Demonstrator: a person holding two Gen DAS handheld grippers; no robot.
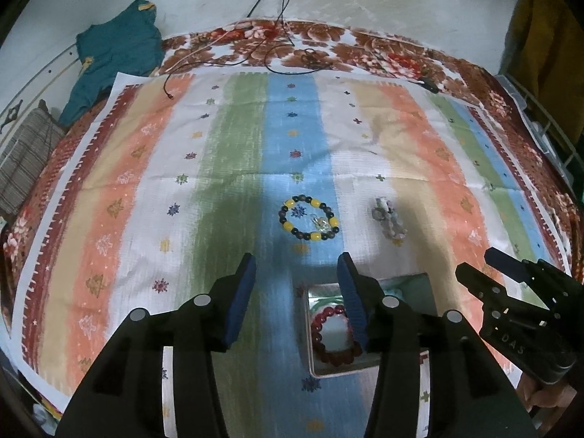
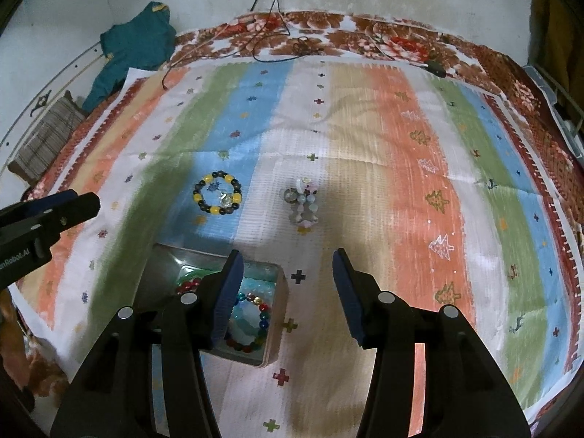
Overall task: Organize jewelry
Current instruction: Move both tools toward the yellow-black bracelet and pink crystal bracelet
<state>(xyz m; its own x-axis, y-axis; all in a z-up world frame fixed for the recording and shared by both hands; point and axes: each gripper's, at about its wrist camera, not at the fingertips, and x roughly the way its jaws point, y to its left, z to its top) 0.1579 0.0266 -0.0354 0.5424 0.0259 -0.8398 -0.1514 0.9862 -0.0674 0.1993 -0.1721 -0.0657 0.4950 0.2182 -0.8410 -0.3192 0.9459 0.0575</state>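
On the far left, a folded striped cloth (image 2: 47,135) and a teal garment (image 2: 137,49) lie at the edge of the floral bedspread (image 2: 365,29). A striped cloth (image 2: 401,182) covers most of the bedspread and carries all task items.

The left gripper (image 1: 296,266) hovers above the striped cloth with its 2 blue-padded fingers spread wide and nothing between them. In the right wrist view it enters from the left edge, and its finger state cannot be told there.

Ahead of the left gripper, the yellow and dark bead bracelet (image 1: 309,219) lies flat on the blue stripe. A small clear charm (image 1: 320,222) sits inside its ring.

Below that bracelet, nearer the cameras, stands the open metal tin (image 2: 275,321). It holds a red bead bracelet (image 1: 335,332), a multicoloured bead bracelet (image 2: 255,321) and pale blue-green beads (image 2: 255,284). The left gripper's right finger overlaps the tin in the left wrist view; contact cannot be determined.

To the right of the yellow and dark bead bracelet, well apart from it, a pale bead cluster (image 2: 303,202) lies bunched on the white stripe.

The right gripper (image 2: 288,266) hovers beside the tin, fingers spread wide and empty. Its left finger overlaps the tin's rim in its own view.

Black cables (image 2: 277,47) trail across the far edge of the bedspread.
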